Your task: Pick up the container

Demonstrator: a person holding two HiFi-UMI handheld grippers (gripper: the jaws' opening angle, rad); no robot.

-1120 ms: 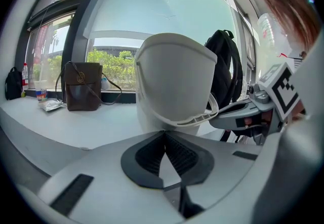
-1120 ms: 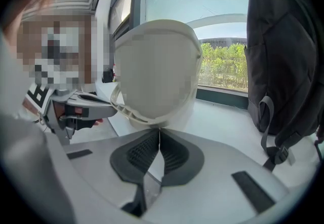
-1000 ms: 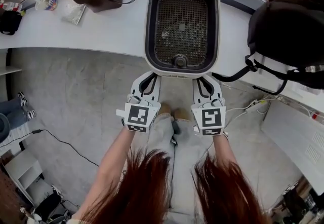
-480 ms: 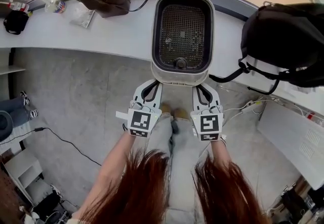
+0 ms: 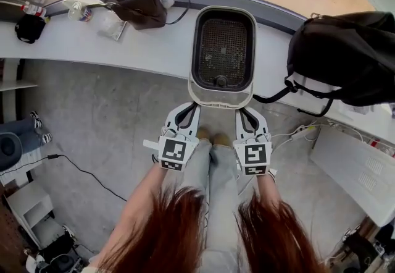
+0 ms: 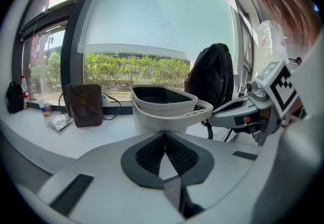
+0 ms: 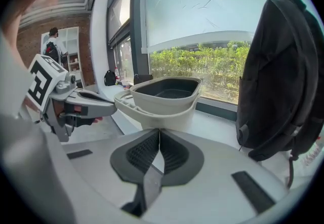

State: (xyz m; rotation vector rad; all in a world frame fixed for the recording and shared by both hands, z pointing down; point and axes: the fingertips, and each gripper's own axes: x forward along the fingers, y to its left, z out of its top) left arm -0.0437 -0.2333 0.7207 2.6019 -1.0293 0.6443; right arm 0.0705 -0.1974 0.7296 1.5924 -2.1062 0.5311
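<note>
The container [image 5: 222,94] is a white tub with a dark mesh-floored inside, and it hangs out over the front edge of the white counter [image 5: 92,49]. My left gripper [image 5: 189,107] is shut on the left part of its near rim. My right gripper [image 5: 244,109] is shut on the right part. In the left gripper view the container [image 6: 162,109] stands just past the closed left gripper [image 6: 165,134], and the right gripper [image 6: 253,111] reaches in from the right. In the right gripper view the container [image 7: 162,99] sits beyond the closed right gripper [image 7: 159,134].
A black backpack [image 5: 345,55] stands on the counter right of the container, with straps hanging over the edge. At the back left lie a brown bag [image 5: 142,9], a plastic packet [image 5: 114,26] and a bottle [image 5: 79,12]. Grey floor with cables lies below. A person [image 7: 51,40] stands far off.
Both grippers have risen together with the container held between them. In the head view the container has come nearer to me and off the counter's middle.
</note>
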